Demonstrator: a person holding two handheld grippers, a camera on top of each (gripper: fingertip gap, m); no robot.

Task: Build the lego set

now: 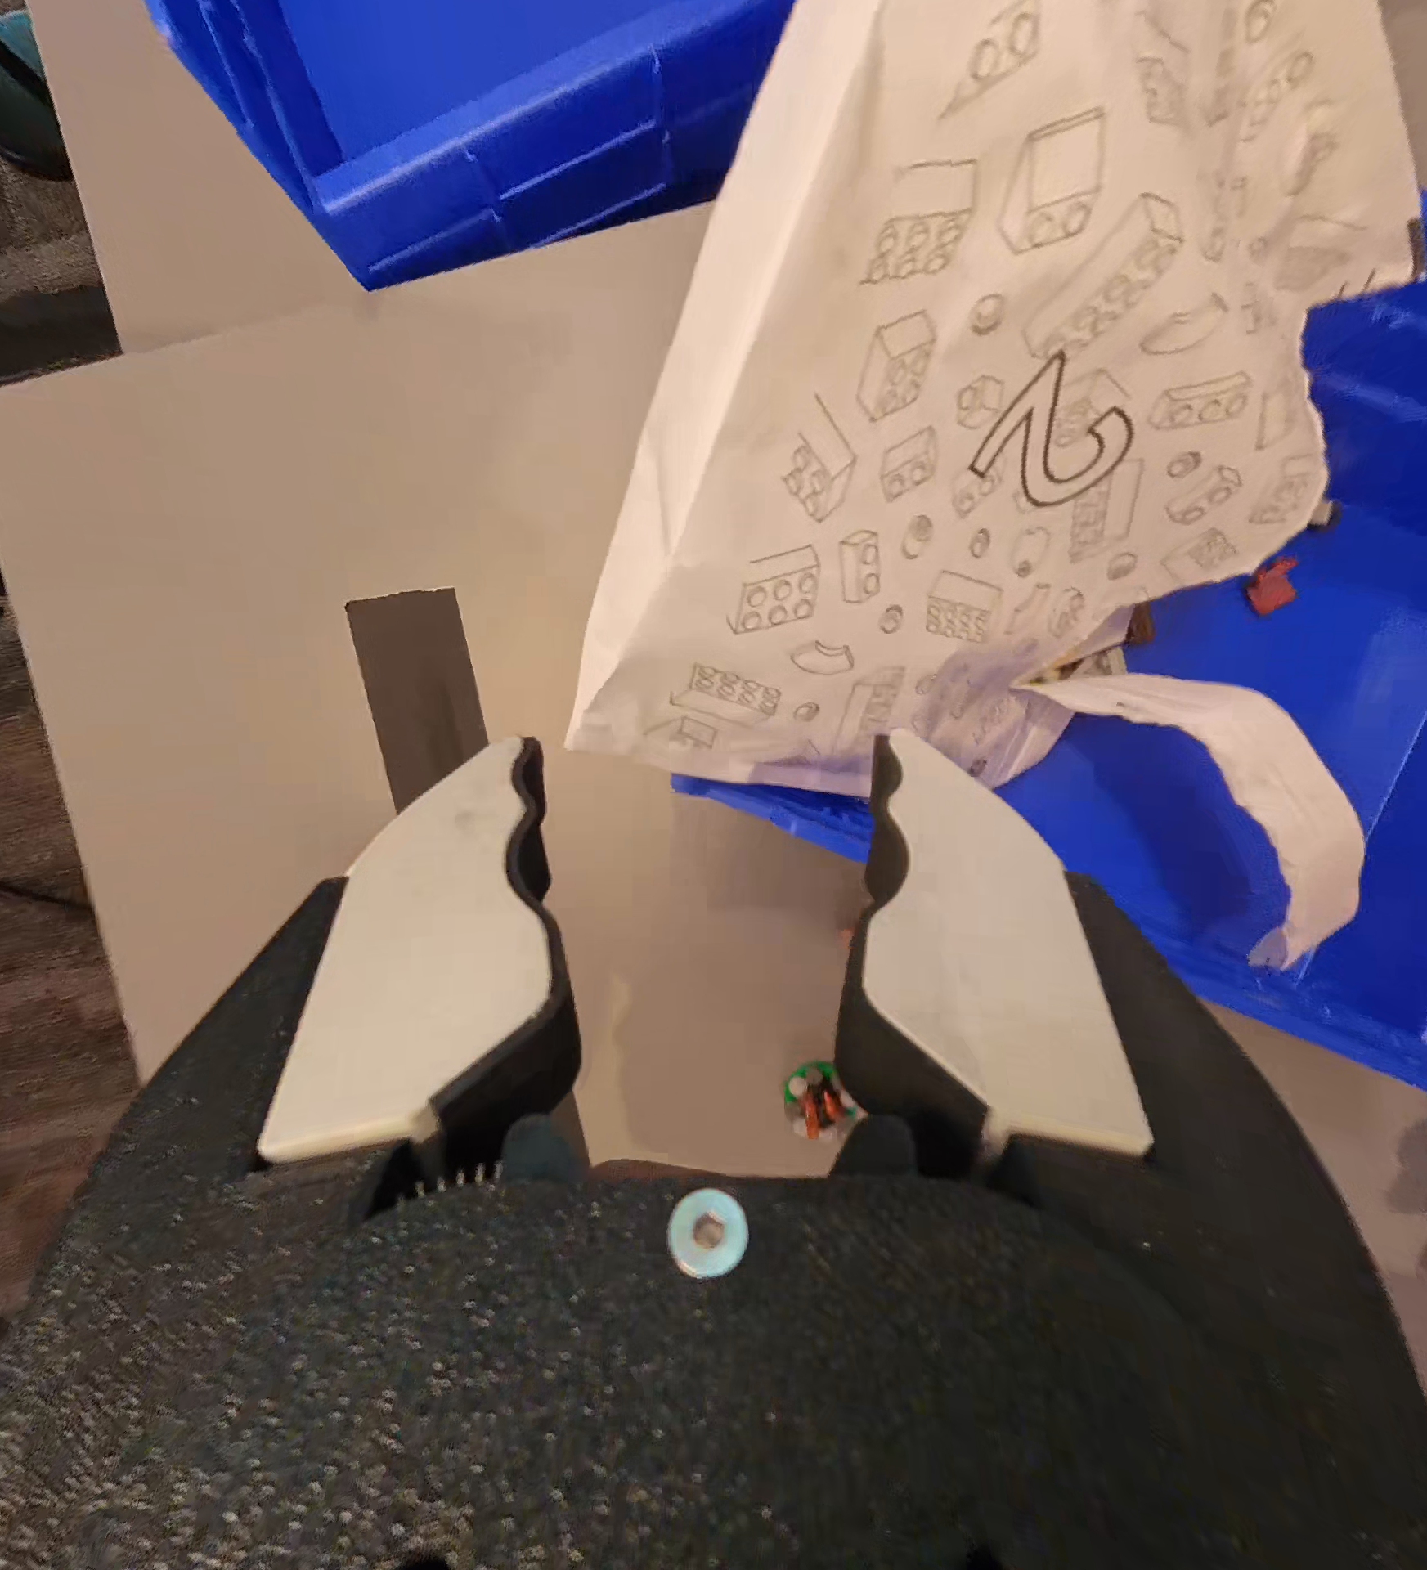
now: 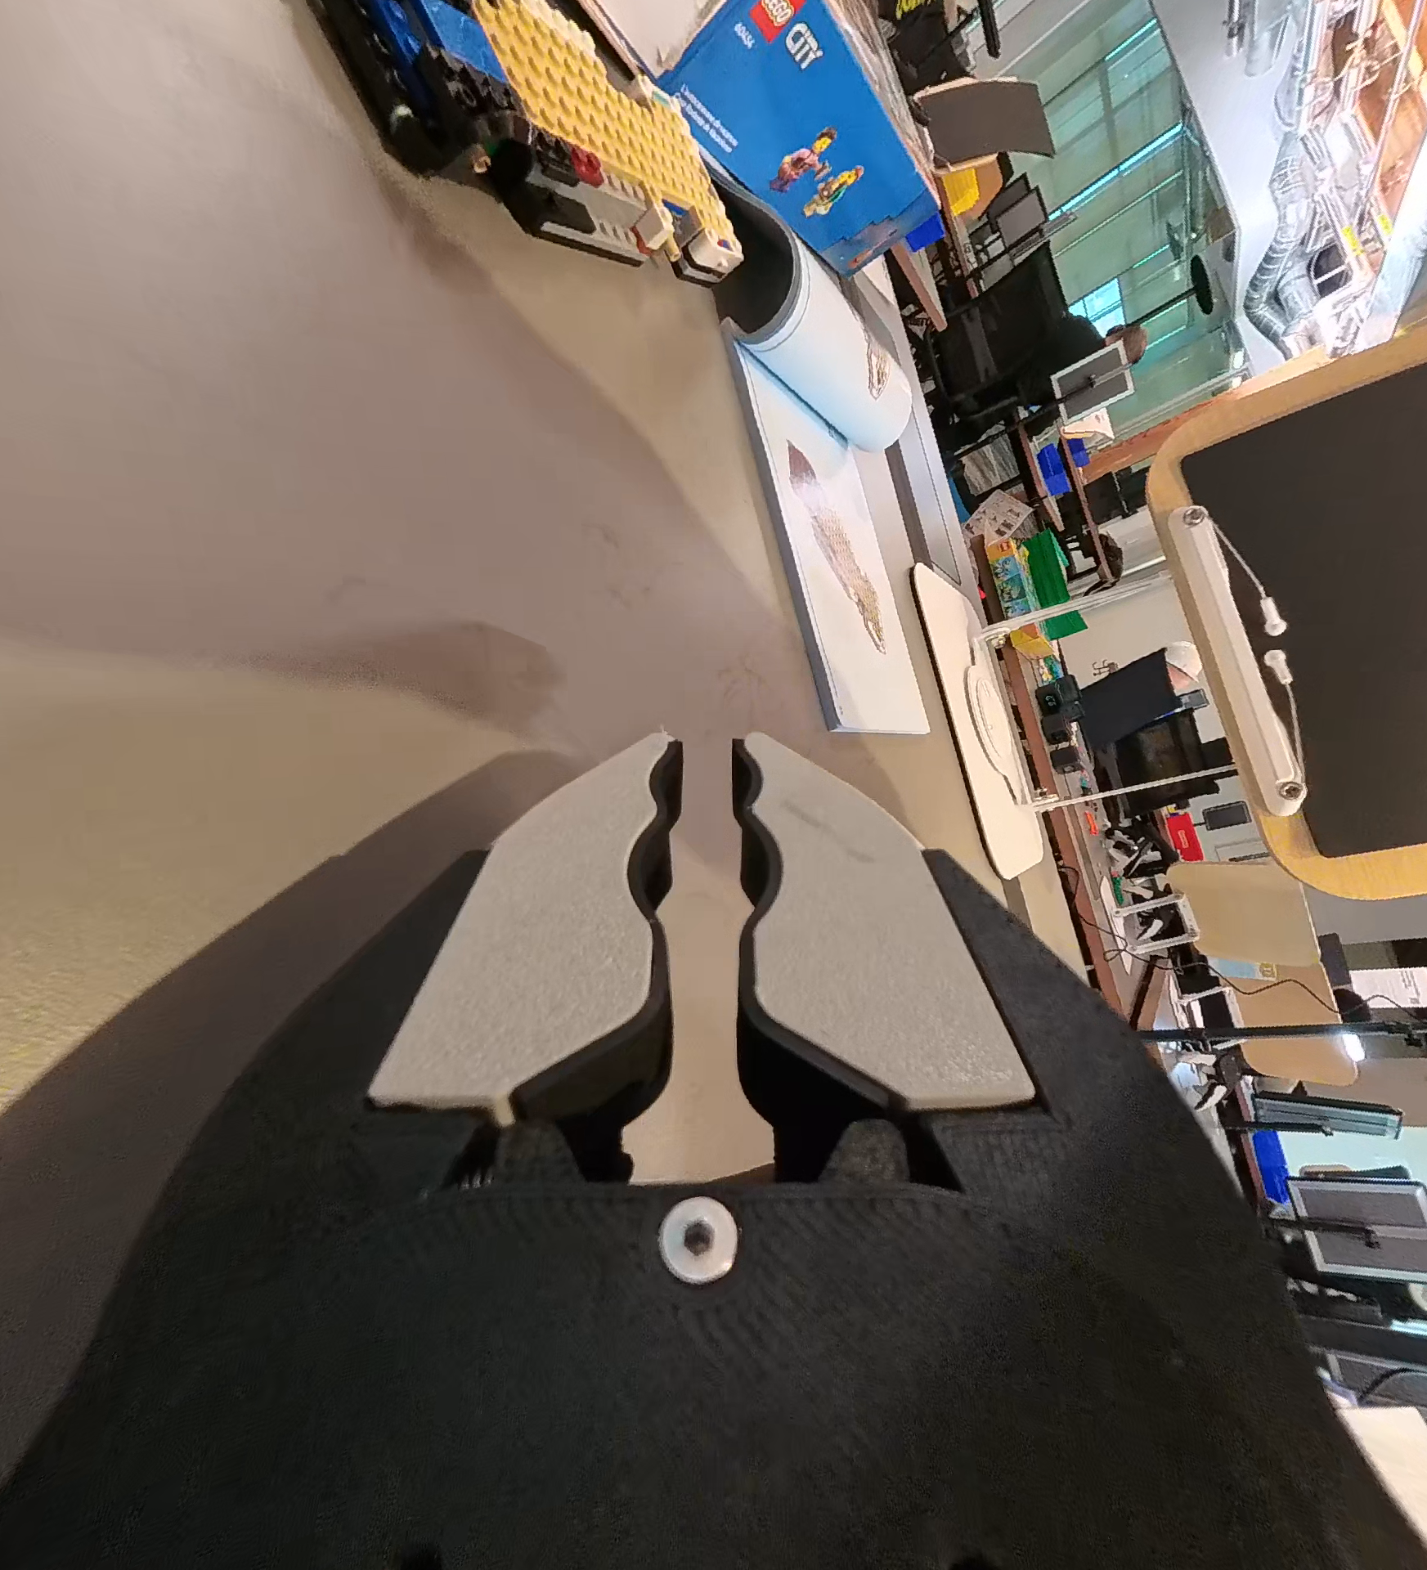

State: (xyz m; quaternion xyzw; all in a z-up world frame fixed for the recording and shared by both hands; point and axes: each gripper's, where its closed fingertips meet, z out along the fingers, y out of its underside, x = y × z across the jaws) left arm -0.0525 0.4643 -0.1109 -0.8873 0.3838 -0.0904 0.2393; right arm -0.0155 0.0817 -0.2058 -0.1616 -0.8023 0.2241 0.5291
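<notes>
Left wrist view: the left gripper (image 1: 705,748) hangs above a beige table (image 1: 225,527) with its fingers spread wide and nothing between them. At about one o'clock from the tips hangs a torn white paper bag (image 1: 990,408) printed with outline drawings of bricks. Its lower edge is near the right fingertip (image 1: 892,752); whether they touch I cannot tell. The bag hangs over a blue bin (image 1: 1304,849), and a loose torn strip of paper (image 1: 1253,765) curls down at three o'clock. A second blue bin (image 1: 480,127) stands at twelve o'clock, and a dark strip of tape (image 1: 416,680) lies at eleven. A small green and orange piece (image 1: 816,1096) lies on the table near the right finger's base.

In the right wrist view, the right gripper (image 2: 705,748) is tilted over the bare tabletop, its fingers parted by a narrow gap and empty. A white booklet (image 2: 846,578) lies at one o'clock, a yellow brick plate (image 2: 608,127) at twelve, and a blue box (image 2: 803,127) beside it.
</notes>
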